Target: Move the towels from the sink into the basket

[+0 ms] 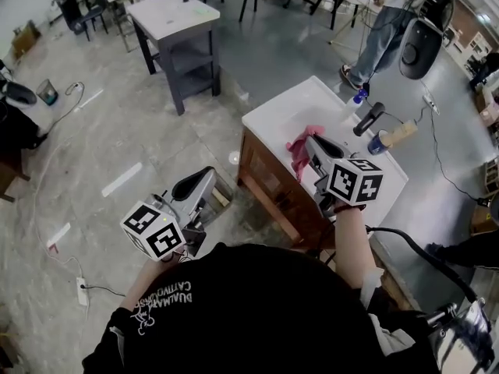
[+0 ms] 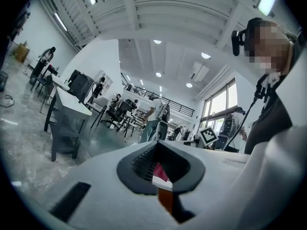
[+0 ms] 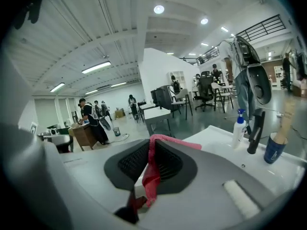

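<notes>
1. Towel [image 1: 299,153]: pink, bunched and limp. It hangs from the right gripper [image 1: 313,145] over the near part of the sink [image 1: 269,117], clear of the basin.
2. Right jaws: clamped on a fold of the towel. Cloth drapes over the tips and trails down between the pads.
3. Left gripper [image 1: 206,178]: jaws closed to a slit, nothing in them. It sits left of the cabinet [image 1: 269,181], well apart from the towel.
4. Progress, my read: mid-transfer. One towel is out of the sink and not yet dropped. No basket shows in any view, so I can't tell what's already in it.
5. The visible part of the basin is bare white. The part behind the gripper is hidden, so more towels may remain.
6. Back of the counter: faucet [image 1: 368,119], soap bottle [image 1: 357,97], cup [image 1: 378,143].
</notes>
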